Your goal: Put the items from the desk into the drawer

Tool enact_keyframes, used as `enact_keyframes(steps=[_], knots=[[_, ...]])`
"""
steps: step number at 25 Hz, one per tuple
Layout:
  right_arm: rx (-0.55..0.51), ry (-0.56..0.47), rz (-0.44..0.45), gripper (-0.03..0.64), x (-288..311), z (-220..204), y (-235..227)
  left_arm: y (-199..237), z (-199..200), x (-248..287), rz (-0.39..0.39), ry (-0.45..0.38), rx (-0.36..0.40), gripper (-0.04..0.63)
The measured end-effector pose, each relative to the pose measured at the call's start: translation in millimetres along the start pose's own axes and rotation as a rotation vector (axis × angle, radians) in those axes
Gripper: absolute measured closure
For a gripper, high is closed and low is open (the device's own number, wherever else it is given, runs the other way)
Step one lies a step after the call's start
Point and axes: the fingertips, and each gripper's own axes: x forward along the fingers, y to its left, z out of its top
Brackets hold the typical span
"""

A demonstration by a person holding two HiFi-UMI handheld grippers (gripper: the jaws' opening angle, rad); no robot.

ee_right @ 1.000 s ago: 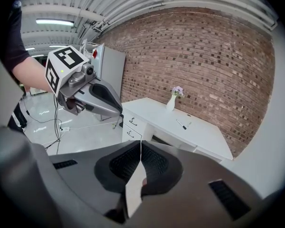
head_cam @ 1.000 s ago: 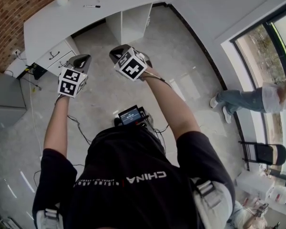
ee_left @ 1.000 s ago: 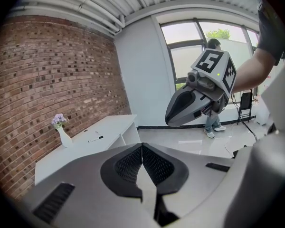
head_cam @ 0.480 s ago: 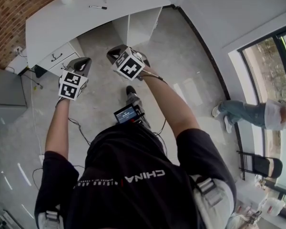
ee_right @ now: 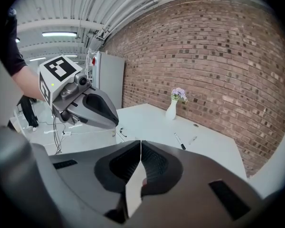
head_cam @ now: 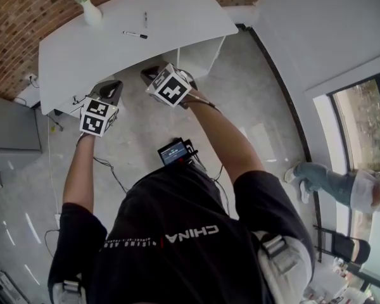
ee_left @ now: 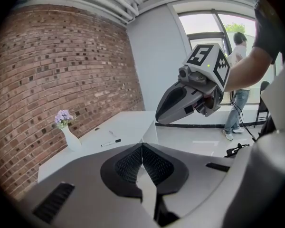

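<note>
Head view: a white bench [head_cam: 177, 18] carries a white vase [head_cam: 92, 14] holding purple flowers, a black marker [head_cam: 135, 35] and a pen [head_cam: 145, 19]. The left claw [head_cam: 113, 85] and right claw [head_cam: 147, 74] hover at its near edge. The person's black shirt [head_cam: 177, 258] reads "CHINA".

Left gripper view: the left claw is pressed together, empty.

Right gripper view: the right claw is likewise closed on nothing. The marker and pen lie near each other on the bench, not touching.

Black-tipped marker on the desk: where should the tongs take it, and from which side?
Probably mid-barrel of the marker, from straight above, closing across its width. It is a thin stick lying flat on the desk, with bare top around it.
</note>
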Motion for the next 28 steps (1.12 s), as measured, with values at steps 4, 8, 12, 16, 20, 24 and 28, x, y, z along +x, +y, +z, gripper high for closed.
enact_keyframes(steps=[4,8,12,16,20,24,28], knots=[[-0.021,-0.002,0.033,0.600,14,7,-40,21,15,30,0.023,0.019,-0.004,0.583],[-0.039,-0.004,0.074,0.600,28,11,-66,42,24,53,0.055,0.034,-0.025,0.583],[-0.042,0.003,0.112,0.600,43,12,-82,54,30,70,0.073,0.028,-0.054,0.583],[-0.035,0.019,0.128,0.600,65,13,-84,64,17,77,0.061,0.045,-0.058,0.583],[-0.008,0.022,0.113,0.600,87,27,-82,89,2,71,0.049,0.057,-0.064,0.583],[0.004,0.023,0.096,0.600,122,53,-71,128,-17,62,0.021,0.055,-0.049,0.583],[0.034,0.017,0.081,0.600,132,61,-67,137,-24,56,0.008,0.047,-0.058,0.583]])
